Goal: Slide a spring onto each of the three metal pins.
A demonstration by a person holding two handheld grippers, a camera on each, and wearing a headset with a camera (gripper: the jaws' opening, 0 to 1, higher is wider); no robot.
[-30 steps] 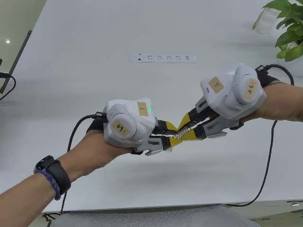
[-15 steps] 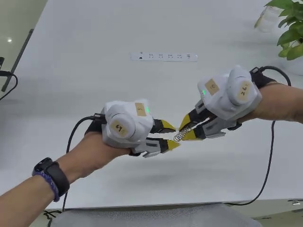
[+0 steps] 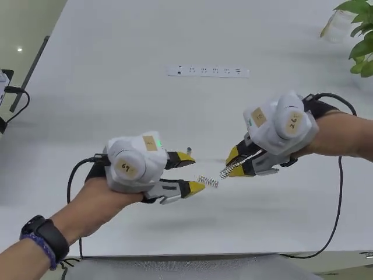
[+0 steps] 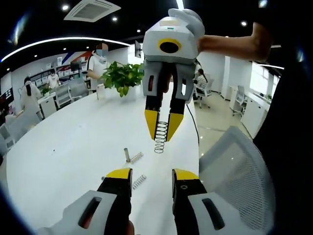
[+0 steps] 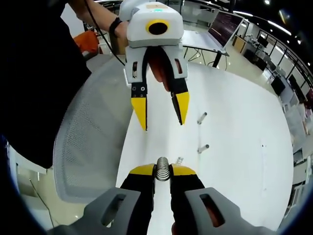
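The spring (image 5: 162, 168) was pinched between the fingers of the right gripper (image 3: 232, 165). It was held in the air above the white table (image 3: 116, 87), and its free end pointed toward the left gripper (image 3: 190, 172). The fingers of the left gripper were spread apart, near the spring but not touching it. A loose spring (image 3: 208, 182) lay on the table between the two grippers. One pin (image 4: 127, 154) stood upright on the table. A power strip (image 3: 208, 71) lay at the far side.

Spring (image 3: 232, 168) in right gripper (image 3: 229, 166), left gripper (image 3: 196, 171) agape
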